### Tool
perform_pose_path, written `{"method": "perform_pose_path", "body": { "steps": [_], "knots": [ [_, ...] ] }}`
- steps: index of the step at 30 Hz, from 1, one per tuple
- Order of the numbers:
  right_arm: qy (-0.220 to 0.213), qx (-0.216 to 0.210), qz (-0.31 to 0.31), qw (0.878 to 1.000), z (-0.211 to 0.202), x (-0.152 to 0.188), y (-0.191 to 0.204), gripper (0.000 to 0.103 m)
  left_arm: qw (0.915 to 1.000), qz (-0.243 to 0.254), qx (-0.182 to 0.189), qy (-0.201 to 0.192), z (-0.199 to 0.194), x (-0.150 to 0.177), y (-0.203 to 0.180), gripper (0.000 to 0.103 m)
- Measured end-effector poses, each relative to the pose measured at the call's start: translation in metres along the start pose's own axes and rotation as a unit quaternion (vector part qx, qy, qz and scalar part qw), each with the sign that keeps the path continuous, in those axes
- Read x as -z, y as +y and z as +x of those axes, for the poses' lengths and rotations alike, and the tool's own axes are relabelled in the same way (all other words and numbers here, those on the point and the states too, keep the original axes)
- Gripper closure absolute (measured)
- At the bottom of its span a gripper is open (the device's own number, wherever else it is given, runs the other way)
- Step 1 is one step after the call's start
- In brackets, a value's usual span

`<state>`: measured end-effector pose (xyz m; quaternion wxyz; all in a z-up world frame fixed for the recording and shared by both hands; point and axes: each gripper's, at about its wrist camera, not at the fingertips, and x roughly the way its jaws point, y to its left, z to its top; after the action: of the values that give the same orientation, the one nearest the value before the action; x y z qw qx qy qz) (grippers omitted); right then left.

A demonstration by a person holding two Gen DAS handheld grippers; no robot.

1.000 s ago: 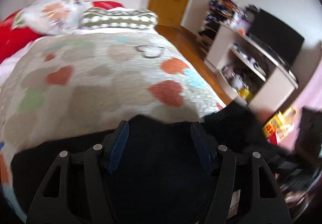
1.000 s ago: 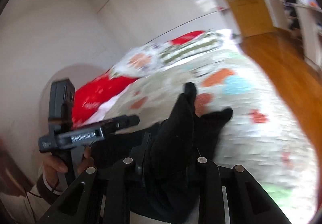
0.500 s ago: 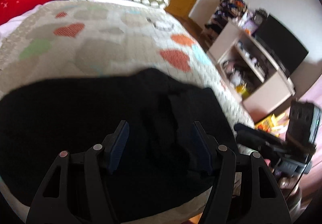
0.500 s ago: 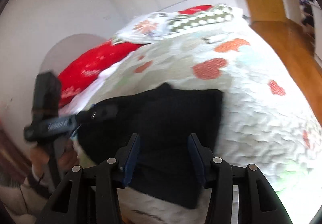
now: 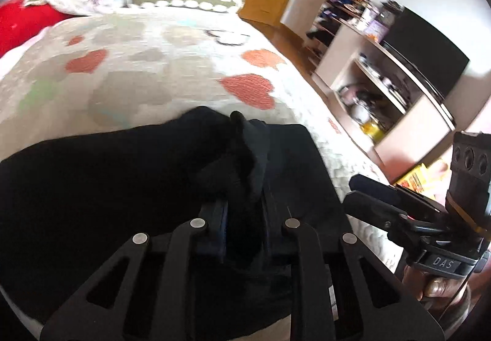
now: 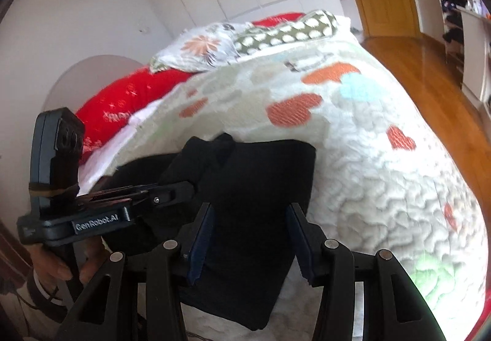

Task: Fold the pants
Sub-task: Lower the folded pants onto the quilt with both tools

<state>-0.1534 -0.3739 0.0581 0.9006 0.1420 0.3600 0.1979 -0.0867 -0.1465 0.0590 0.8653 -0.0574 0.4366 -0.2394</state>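
Pants (image 5: 101, 187), black, lie on the near end of the bed (image 5: 172, 71). The left gripper (image 5: 245, 212) has just squeezed closed on a bunched-up fold of them. The right gripper (image 6: 250, 236) stands released above the cloth, pinching nothing.

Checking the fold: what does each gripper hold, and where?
Left gripper pinches a raised fold of the pants. Right gripper is open, holding nothing.
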Motion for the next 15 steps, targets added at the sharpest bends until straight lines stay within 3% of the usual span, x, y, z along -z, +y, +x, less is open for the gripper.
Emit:
{"method": "perform_pose_path", "body": {
  "steps": [2,4,5,7,10,15],
  "knots": [
    [0.011,-0.01,-0.018,1.0,0.011,0.004,0.01,0.055,0.9999,-0.01,-0.009,0.01,0.004,0.005,0.011,0.086],
    [0.033,-0.002,-0.039,0.999,0.027,0.008,0.019,0.055,0.9988,-0.031,-0.023,0.031,0.013,0.013,0.022,0.075],
    [0.044,0.005,-0.047,0.998,0.036,0.011,0.022,0.055,0.9982,-0.045,-0.024,0.031,0.013,0.014,0.025,0.066],
    [0.063,0.024,-0.062,0.996,0.045,0.015,0.026,0.055,0.9976,-0.063,-0.009,0.026,0.005,0.016,0.033,0.066],
    [0.058,0.023,-0.076,0.995,0.041,0.013,0.032,0.055,0.997,-0.069,-0.036,0.002,-0.017,0.019,0.043,0.053],
    [0.047,0.007,-0.106,0.993,0.048,0.004,0.056,0.055,0.9924,-0.089,-0.082,-0.025,-0.049,0.027,0.067,0.053]
  ]
}}
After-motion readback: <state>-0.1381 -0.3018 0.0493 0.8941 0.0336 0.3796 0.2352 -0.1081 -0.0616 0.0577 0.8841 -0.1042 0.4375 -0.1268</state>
